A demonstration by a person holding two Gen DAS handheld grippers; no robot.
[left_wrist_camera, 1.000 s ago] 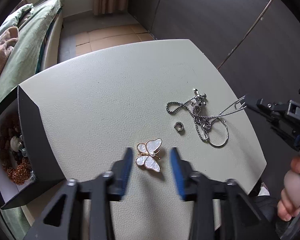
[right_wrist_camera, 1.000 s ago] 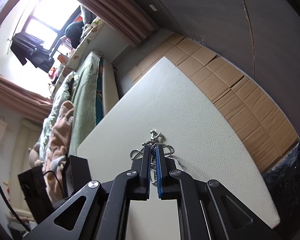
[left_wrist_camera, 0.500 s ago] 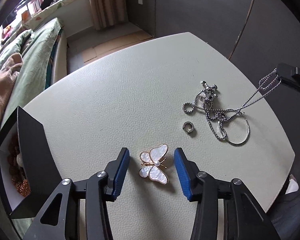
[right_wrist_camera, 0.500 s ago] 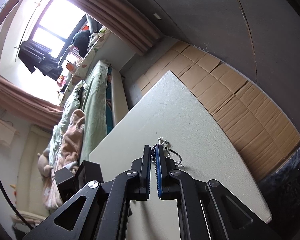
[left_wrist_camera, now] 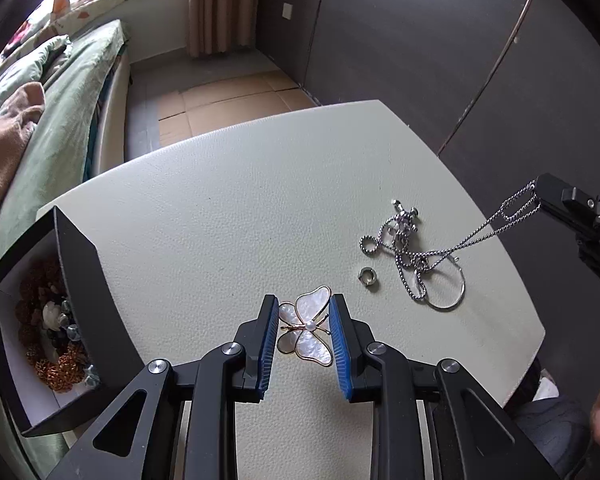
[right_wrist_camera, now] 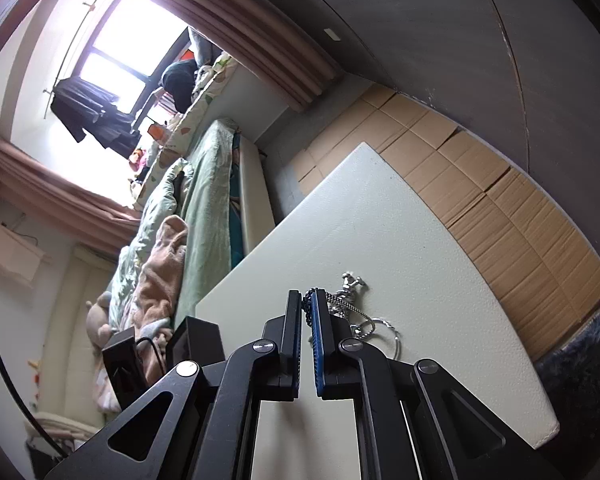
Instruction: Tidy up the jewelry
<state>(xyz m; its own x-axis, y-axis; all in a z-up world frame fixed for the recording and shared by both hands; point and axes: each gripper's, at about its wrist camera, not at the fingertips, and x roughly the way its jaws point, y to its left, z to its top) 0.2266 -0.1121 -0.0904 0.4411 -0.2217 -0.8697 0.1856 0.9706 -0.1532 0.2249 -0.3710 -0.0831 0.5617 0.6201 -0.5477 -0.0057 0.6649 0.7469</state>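
The butterfly brooch (left_wrist_camera: 306, 330) shows pearly white wings edged in thin gold, with a tiny white pearl at its middle. The pads (left_wrist_camera: 269, 346) either side of it are bright blue and ribbed, set on matt black fingers. The table (left_wrist_camera: 228, 208) is a pale cream with a fine pebbled grain. The chain necklace (left_wrist_camera: 416, 248) is bright silver, and so is the small ring (left_wrist_camera: 367, 276) beside it. The box (left_wrist_camera: 80, 280) is black outside and white within, full of coppery orange and brown beads (left_wrist_camera: 56, 360). The bedcover (left_wrist_camera: 64, 120) is soft green, the curtain (left_wrist_camera: 216, 4) dusty pink, the floor (left_wrist_camera: 228, 104) cardboard tan.
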